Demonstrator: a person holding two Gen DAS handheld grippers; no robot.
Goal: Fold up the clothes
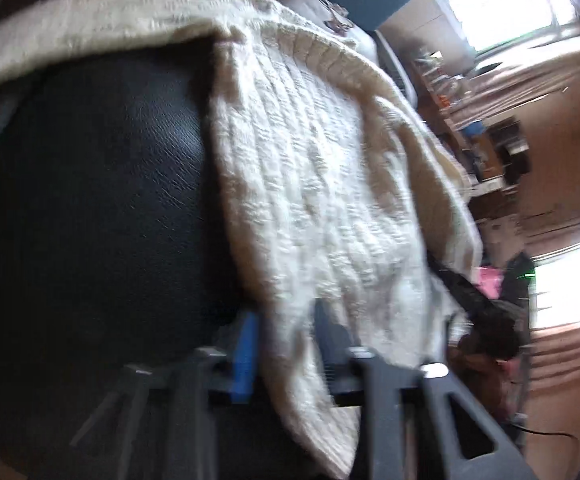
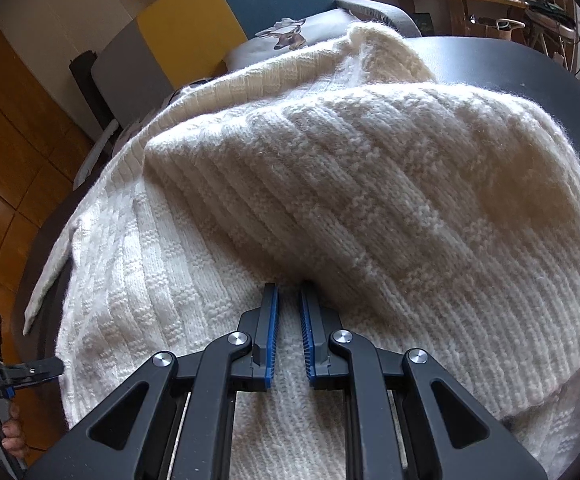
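Both grippers nearly together: left gripper [image 1: 286,344] clamped on cream knitted sweater [image 2: 329,200] edge, prob.; right gripper [image 2: 288,332] empty. Thin pinch could slip w/ pulling.

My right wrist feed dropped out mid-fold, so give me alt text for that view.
A cream knitted sweater lies partly folded over a dark round table, one layer doubled back on top. The right hand-held gripper rests on the knit below the fold, blue pads close together. The left hand-held gripper is at the sweater's left edge.
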